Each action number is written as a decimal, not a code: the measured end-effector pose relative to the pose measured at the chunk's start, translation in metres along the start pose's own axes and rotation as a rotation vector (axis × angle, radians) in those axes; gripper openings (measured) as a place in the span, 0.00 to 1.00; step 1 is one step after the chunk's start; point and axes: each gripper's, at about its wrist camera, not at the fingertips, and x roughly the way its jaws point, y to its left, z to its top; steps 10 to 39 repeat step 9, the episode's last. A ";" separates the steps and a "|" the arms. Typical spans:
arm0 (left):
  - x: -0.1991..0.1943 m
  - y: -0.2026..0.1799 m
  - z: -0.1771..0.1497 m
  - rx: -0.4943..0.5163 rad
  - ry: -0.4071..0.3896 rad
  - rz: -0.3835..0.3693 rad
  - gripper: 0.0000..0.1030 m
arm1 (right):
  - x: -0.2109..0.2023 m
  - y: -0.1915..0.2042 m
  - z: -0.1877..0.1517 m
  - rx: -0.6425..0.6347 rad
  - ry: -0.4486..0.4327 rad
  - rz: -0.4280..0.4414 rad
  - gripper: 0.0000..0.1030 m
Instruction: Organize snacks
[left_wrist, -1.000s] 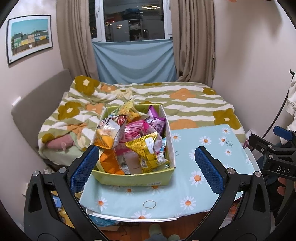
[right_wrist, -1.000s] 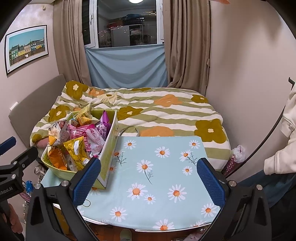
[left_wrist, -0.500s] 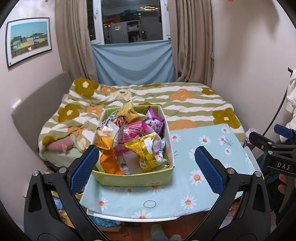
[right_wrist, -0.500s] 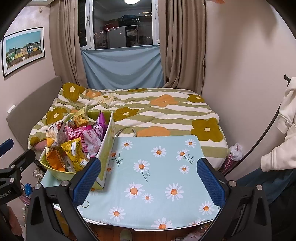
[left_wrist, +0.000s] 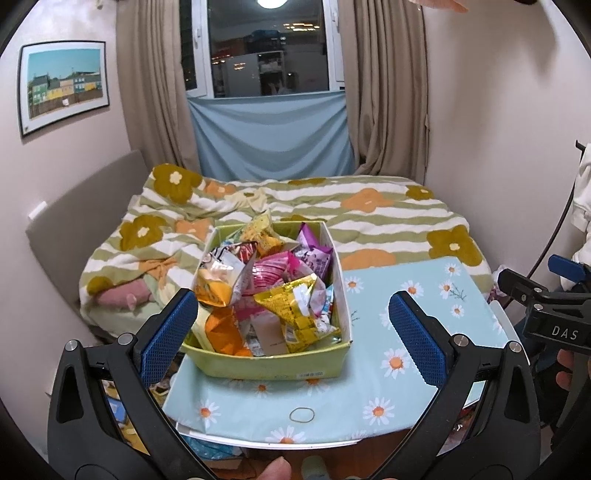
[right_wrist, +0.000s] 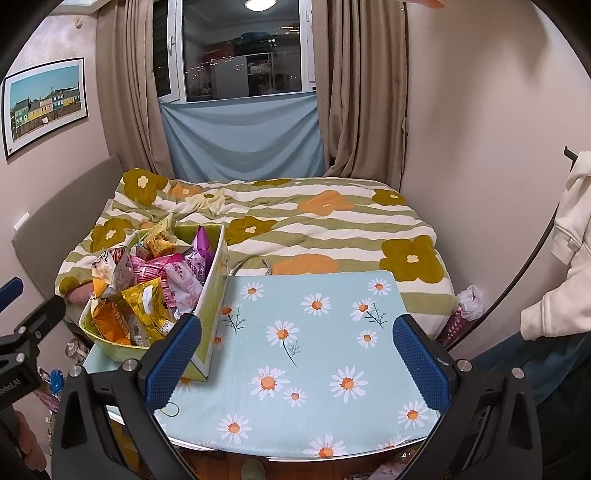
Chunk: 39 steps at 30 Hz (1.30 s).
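Left hand-held gripper (left_wrist: 293, 325): jaws wide apart, nothing between the blue textured pads (left_wrist: 168, 334). Right hand-held gripper (right_wrist: 297, 352): same, pads spread, nothing held. Rectangular green cardboard box (left_wrist: 273, 363) sits on the table's left part, on a pale blue daisy-print cloth (right_wrist: 314, 332). Inside it, crinkled foil snack packets (left_wrist: 291, 308) in yellow, orange, pink and purple, heaped above the rim. Thin rubber band (left_wrist: 301, 414) lies flat on the cloth near the front edge.

A flower-patterned striped quilt (right_wrist: 325, 218) covers the bed beyond the daisy-print tablecloth (right_wrist: 317, 354), with beige curtains (right_wrist: 365, 110) flanking the far window and a framed picture (left_wrist: 62, 85) on the left wall.
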 end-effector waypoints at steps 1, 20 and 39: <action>0.000 0.000 0.001 0.000 0.000 0.005 1.00 | 0.000 0.000 0.000 -0.001 0.000 0.000 1.00; 0.004 0.004 0.001 -0.014 -0.005 0.011 1.00 | 0.001 -0.001 0.000 -0.004 0.000 0.001 1.00; 0.004 0.004 0.001 -0.014 -0.005 0.011 1.00 | 0.001 -0.001 0.000 -0.004 0.000 0.001 1.00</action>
